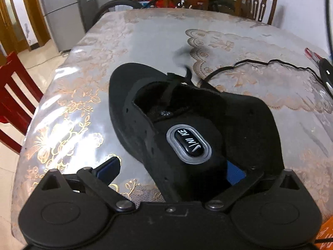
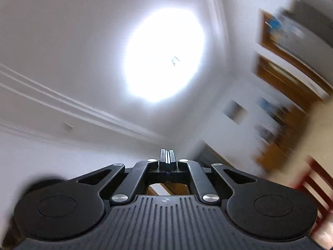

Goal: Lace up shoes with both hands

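Observation:
A black Nike shoe (image 1: 187, 112) lies on the table, toe pointing away, its tongue label (image 1: 189, 144) facing up. My left gripper (image 1: 171, 170) is open wide around the shoe's near end: the left blue pad (image 1: 109, 167) stands clear of the shoe's side, and the right blue pad (image 1: 236, 175) is half hidden behind the tongue. A black lace (image 1: 270, 62) runs from the front eyelets out across the table to the right; another lace end (image 1: 183, 60) is blurred above the toe. My right gripper (image 2: 167, 157) points at the ceiling, shut, with nothing visible between its fingers.
The table (image 1: 145, 41) has a glossy floral cloth. A red chair (image 1: 12, 95) stands at its left, a wooden chair (image 1: 256, 4) at the far side. A dark object (image 1: 325, 73) lies at the right edge. A ceiling lamp (image 2: 164, 56) glares above.

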{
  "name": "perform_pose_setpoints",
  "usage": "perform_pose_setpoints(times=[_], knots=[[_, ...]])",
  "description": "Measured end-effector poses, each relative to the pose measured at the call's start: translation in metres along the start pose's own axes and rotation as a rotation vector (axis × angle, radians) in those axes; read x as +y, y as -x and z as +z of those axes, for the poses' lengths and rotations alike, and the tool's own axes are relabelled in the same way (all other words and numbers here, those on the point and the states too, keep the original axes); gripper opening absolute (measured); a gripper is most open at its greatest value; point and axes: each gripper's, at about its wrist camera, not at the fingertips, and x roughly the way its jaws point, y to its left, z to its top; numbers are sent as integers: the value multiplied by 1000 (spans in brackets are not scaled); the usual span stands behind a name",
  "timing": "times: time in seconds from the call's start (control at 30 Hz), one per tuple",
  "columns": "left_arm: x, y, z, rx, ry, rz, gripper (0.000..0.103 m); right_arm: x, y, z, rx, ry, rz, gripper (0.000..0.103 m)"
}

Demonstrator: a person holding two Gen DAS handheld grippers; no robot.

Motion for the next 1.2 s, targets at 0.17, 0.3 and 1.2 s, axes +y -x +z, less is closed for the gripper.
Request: perform_pose_setpoints(times=[0.17,0.3,1.2], knots=[[-7,5,-2,-10,-8,42,102,26,-6,-39,310,470,-364,35],[-11,8,-3,-3,7,67,102,-15,19,-134,739,599,-781,44],[1,18,-9,82,-50,113,102,-172,143,-228,-308,-696,-1488,42]])
